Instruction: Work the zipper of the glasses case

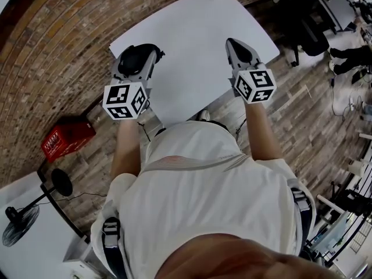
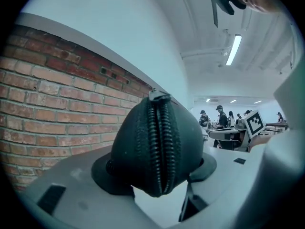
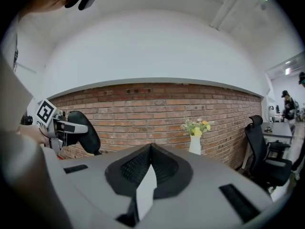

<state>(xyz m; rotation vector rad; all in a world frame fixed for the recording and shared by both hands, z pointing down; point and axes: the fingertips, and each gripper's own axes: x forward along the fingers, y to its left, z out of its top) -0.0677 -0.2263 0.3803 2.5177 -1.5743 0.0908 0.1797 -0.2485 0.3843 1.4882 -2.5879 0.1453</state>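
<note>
Holding glasses case (image 2: 157, 149) in left gripper (image 1: 139, 55): jaws wide, pads clamped on its two sides, over the near-left part of the white table (image 1: 192, 34). Zipper (image 2: 160, 142) faces the gripper's camera, teeth meshed along the visible run, slider at top. Right gripper (image 3: 150, 149) over the table's near-right part, jaws fully together, empty, well apart from the case.
</note>
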